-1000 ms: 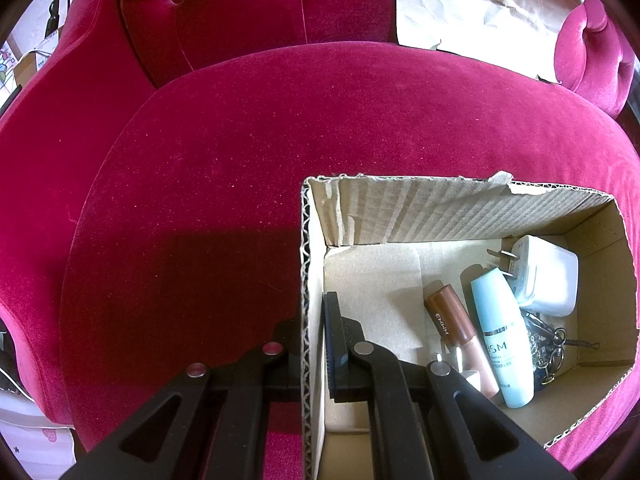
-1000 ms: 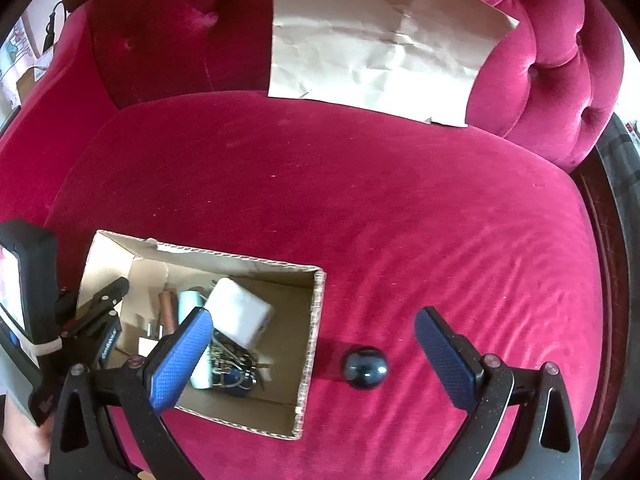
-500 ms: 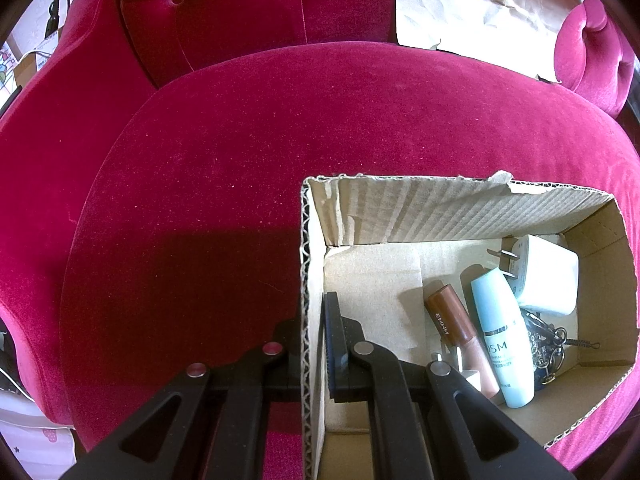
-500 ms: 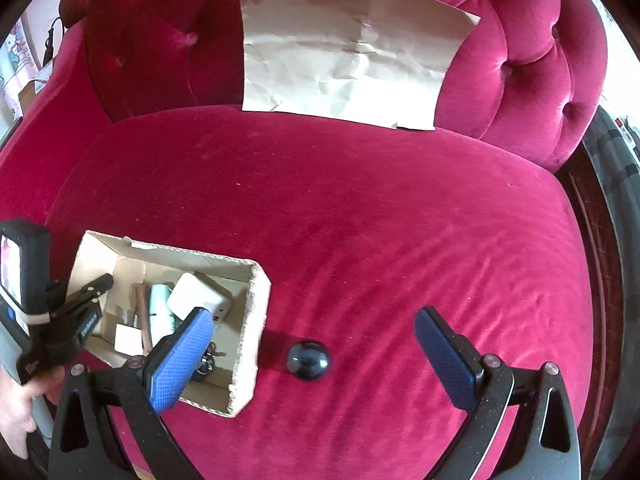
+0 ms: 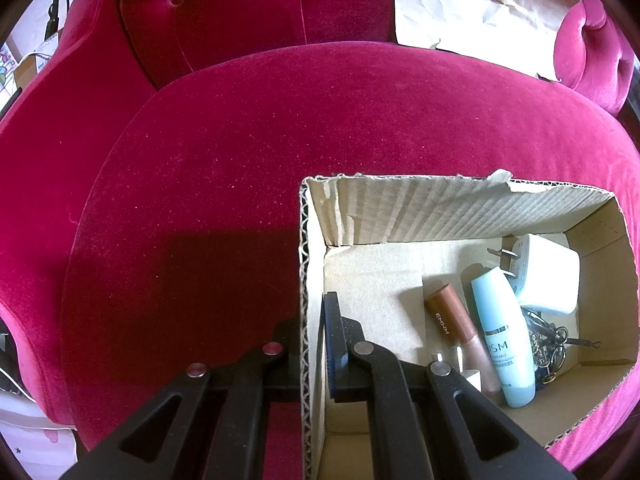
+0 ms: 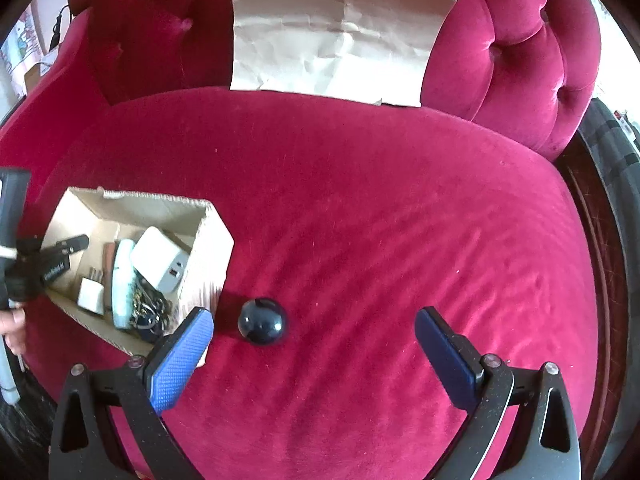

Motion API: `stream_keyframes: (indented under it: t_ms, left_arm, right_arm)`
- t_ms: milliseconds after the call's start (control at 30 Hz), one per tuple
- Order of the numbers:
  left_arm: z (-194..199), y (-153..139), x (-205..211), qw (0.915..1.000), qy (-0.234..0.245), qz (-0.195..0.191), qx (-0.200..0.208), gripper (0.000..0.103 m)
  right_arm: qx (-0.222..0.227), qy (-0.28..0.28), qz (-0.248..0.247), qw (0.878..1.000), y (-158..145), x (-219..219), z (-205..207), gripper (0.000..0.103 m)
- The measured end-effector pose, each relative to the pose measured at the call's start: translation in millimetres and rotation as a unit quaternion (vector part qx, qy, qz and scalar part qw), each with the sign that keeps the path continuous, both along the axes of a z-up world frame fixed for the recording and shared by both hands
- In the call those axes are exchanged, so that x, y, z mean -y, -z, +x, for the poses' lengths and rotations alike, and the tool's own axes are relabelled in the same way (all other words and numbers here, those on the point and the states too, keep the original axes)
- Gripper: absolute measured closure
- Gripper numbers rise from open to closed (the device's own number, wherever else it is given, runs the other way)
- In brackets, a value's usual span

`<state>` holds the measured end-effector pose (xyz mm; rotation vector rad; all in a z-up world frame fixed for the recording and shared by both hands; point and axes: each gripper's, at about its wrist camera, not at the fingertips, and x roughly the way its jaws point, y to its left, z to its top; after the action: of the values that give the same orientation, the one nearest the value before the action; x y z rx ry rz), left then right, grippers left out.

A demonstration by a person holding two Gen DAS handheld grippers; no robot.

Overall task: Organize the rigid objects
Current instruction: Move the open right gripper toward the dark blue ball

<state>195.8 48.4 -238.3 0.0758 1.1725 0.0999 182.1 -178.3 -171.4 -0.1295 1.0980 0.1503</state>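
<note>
A cardboard box (image 5: 404,208) (image 6: 208,256) sits on the red velvet seat. It holds a white charger (image 5: 548,280) (image 6: 158,260), a pale blue tube (image 5: 500,332) (image 6: 122,280), a brown lipstick (image 5: 448,316), a small white plug (image 6: 91,296) and a bunch of keys (image 5: 548,344) (image 6: 148,308). My left gripper (image 5: 310,328) is shut on the box's left wall, one finger inside and one outside. A dark blue ball (image 6: 262,321) lies on the seat just right of the box. My right gripper (image 6: 314,336) stands open above the seat, with the ball near its left finger (image 6: 180,356).
A crumpled sheet of brown paper (image 6: 340,36) (image 5: 480,12) leans on the tufted backrest. The seat's wooden edge (image 6: 592,240) runs down the right side. A person's hand (image 6: 14,328) holds the left gripper's handle at the far left.
My right gripper has moved to the right, so the box and the ball slid left in its view. The ball now lies nearer its left finger. The left gripper has not moved.
</note>
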Motion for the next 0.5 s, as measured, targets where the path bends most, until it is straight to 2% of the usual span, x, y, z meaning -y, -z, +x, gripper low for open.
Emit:
stream_keyframes:
  t_ms: [267, 500]
  left_arm:
    - [0, -1, 1, 1.0, 0.0, 0.0, 0.0, 0.098]
    - [0, -1, 1, 1.0, 0.001, 0.001, 0.0, 0.098]
  right_arm:
    - [-0.003, -0.038, 0.017, 0.999, 11, -4, 1, 0.0]
    - [-0.02, -0.056, 0.009, 0.998, 28, -6, 10, 0.0]
